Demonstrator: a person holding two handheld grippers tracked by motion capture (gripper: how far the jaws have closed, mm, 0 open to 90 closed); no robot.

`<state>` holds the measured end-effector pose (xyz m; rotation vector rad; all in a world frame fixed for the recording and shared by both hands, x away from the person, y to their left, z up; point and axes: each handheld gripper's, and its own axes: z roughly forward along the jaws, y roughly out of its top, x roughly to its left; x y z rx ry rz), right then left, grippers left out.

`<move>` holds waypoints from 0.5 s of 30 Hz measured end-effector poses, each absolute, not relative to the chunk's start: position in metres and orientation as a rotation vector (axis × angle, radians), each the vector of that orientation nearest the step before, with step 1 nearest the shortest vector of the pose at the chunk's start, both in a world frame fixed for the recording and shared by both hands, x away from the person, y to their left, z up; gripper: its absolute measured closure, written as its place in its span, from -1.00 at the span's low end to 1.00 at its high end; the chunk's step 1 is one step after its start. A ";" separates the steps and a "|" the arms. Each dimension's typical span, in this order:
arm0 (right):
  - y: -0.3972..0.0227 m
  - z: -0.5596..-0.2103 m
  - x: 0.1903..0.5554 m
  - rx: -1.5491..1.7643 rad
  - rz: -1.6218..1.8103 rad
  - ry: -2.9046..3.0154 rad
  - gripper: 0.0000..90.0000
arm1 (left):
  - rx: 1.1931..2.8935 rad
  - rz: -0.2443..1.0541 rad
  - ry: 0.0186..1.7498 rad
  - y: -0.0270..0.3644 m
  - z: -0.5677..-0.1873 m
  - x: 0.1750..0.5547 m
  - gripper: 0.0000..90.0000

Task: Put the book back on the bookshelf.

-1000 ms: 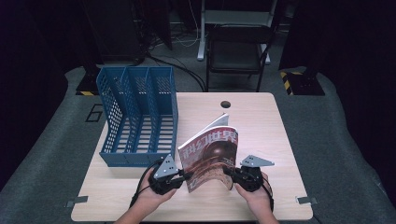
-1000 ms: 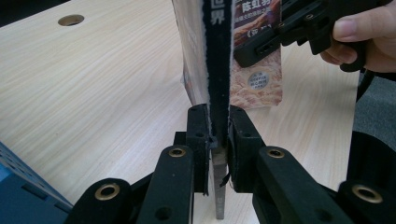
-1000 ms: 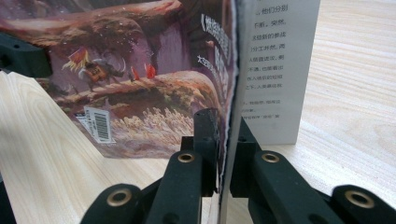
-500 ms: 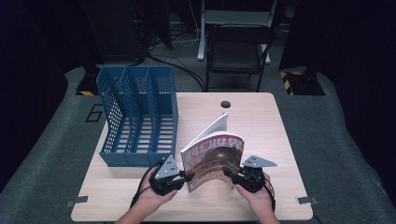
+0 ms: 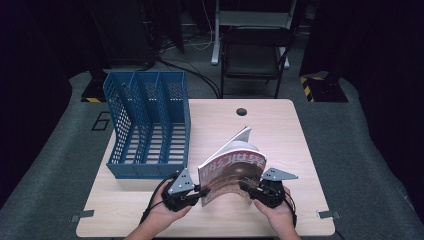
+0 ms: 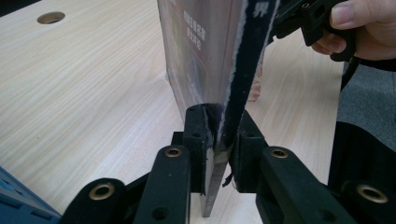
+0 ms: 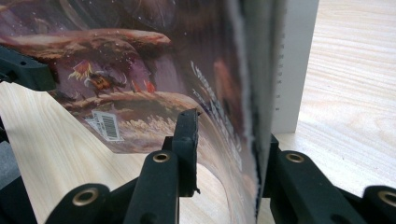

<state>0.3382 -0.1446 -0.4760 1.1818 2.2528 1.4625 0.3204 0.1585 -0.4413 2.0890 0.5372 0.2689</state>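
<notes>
Far left on the light wooden table (image 5: 300, 150): the blue mesh plastic file rack with three slots (image 5: 147, 125), upright and empty, its open tops facing up.

Just right of the rack's near corner, your left gripper (image 5: 199, 191) pinches the near left edge of the glossy magazine with the dark red-brown illustrated cover (image 5: 232, 172). In the left gripper view the pads are pressed onto the page block (image 6: 219, 135), holding it on edge.

The magazine stands near the table's front, between your hands, bowed, with its pages fanning at the far top.

On the right, your right gripper (image 5: 246, 186) sits at the magazine's near right edge. Its jaws have just been opening: in the right gripper view one finger (image 7: 187, 135) stands clear of the cover with the edge between the jaws, so that side is spread, not clamped.

Judgement: the step in hand is squaring the magazine upright before filing. Next, re-close the right side on the whole block, flatten the bow, lift and carry it left over a slot, then lower it edge first.
</notes>
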 end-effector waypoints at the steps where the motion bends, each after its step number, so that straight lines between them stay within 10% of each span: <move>1: -0.145 -0.476 0.338 1.171 1.457 2.256 0.56 | 2.087 0.263 0.535 0.158 -0.440 0.321 0.70; 15: -0.146 -0.477 0.337 1.159 1.473 2.254 0.43 | 2.046 0.208 0.542 0.149 -0.422 0.323 0.23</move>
